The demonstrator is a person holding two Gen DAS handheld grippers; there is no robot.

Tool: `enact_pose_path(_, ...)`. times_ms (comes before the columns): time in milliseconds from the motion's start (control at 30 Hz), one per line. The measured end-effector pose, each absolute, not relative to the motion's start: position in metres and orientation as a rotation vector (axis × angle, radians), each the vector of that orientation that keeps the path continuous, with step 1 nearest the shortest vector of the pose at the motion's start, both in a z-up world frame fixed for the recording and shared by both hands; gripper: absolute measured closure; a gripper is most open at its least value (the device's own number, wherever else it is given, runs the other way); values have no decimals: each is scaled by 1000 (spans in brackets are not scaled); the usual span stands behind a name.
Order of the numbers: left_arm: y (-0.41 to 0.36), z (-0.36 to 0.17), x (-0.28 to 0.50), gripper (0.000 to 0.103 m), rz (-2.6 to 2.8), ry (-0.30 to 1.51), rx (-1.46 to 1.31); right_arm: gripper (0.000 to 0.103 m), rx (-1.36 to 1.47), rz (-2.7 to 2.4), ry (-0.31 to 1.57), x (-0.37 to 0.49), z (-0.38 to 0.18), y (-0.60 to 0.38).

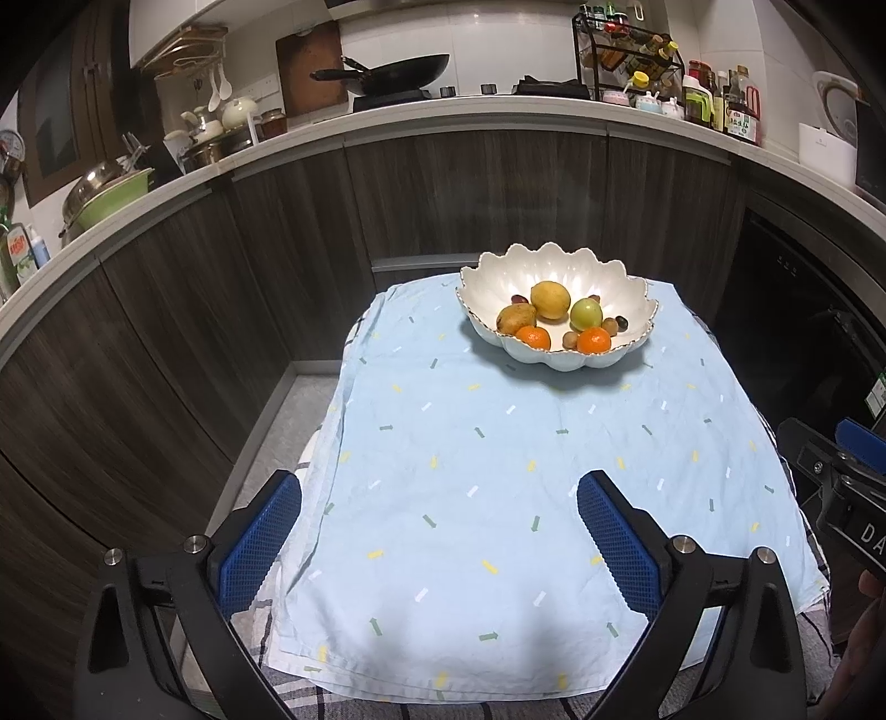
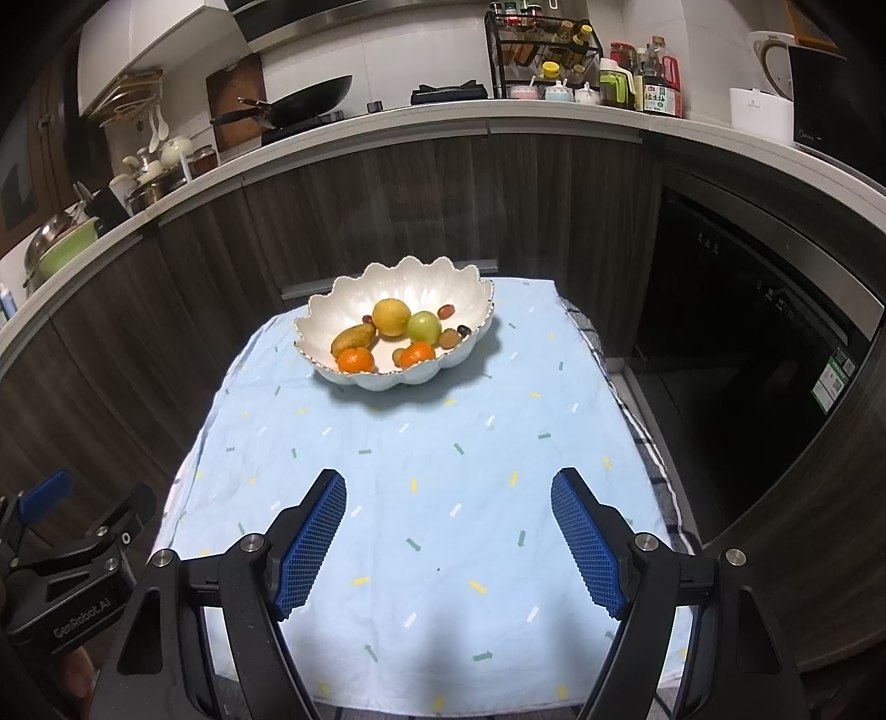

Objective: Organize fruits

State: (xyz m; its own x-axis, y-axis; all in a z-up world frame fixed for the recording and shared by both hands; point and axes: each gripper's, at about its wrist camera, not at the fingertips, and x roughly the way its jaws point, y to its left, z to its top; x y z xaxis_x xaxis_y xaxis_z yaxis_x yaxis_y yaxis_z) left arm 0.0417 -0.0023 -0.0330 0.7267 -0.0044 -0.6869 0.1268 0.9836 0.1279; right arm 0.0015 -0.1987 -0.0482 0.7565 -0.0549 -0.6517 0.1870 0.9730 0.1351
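A white scalloped bowl [image 1: 631, 299] [image 2: 326, 310] stands at the far end of a small table under a light blue cloth [image 1: 498, 471] [image 2: 443, 471]. In it lie a yellow fruit [image 1: 550, 299] [image 2: 391, 317], a green apple [image 1: 586, 314] [image 2: 425, 326], a brownish pear [image 1: 515, 317] [image 2: 353, 336], two tangerines [image 1: 534, 337] [image 2: 355, 360] and several small dark and tan fruits [image 1: 616, 323]. My left gripper [image 1: 440, 490] hangs open over the cloth's near left part, holding nothing. My right gripper [image 2: 448, 487] is open over the near middle, also holding nothing. Both are well short of the bowl.
Dark wood cabinets [image 1: 443, 194] under a white counter [image 1: 443, 108] curve behind the table. On the counter stand a black wok [image 1: 398, 69], a spice rack [image 1: 626, 50], bottles [image 1: 720, 99] and pots. A dark appliance front [image 2: 747, 332] is to the right.
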Motion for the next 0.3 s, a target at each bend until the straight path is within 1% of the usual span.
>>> enact_pose_path(300, -2, -34, 42, 0, -74, 754, 170, 26, 198, -133, 707, 4, -49, -200)
